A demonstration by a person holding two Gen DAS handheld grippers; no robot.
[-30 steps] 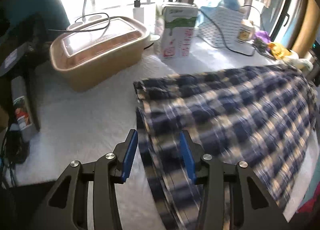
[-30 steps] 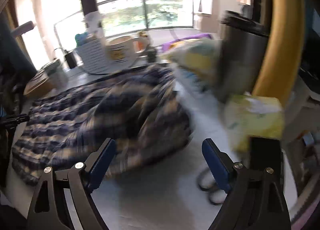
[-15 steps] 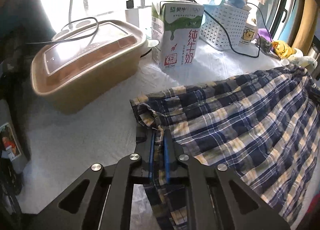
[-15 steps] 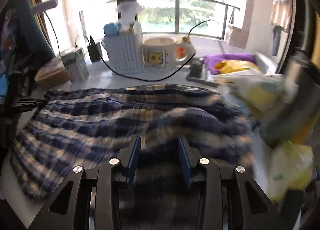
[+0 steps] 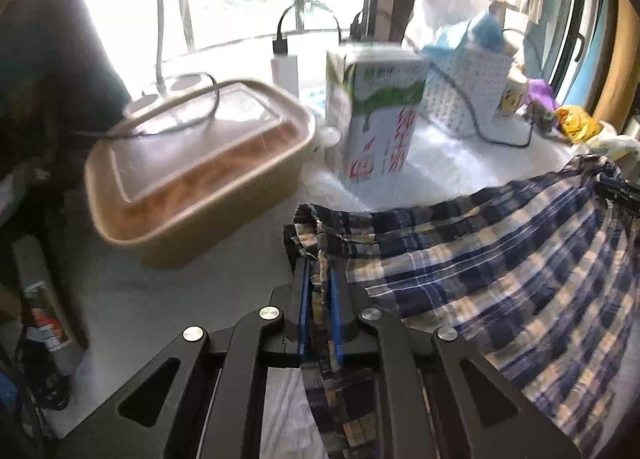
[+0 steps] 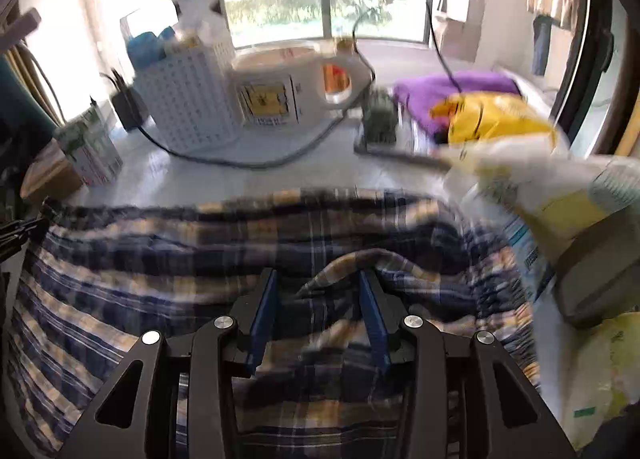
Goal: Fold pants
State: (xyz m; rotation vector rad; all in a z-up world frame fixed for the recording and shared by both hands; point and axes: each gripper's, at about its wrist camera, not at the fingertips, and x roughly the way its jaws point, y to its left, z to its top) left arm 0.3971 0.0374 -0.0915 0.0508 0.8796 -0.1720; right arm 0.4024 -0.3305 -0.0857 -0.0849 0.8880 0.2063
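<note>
Left gripper [image 5: 319,279] pinches the pants' [image 5: 500,279] edge while right gripper [image 6: 318,291] has bunched cloth between its half-closed jaws: lift both together toward twelve o'clock, keeping tension even.

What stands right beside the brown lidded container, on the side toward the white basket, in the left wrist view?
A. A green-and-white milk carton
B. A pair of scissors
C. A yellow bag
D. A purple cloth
A: the green-and-white milk carton stands upright next to the brown lidded container, between it and the white basket, behind the plaid pants.
</note>
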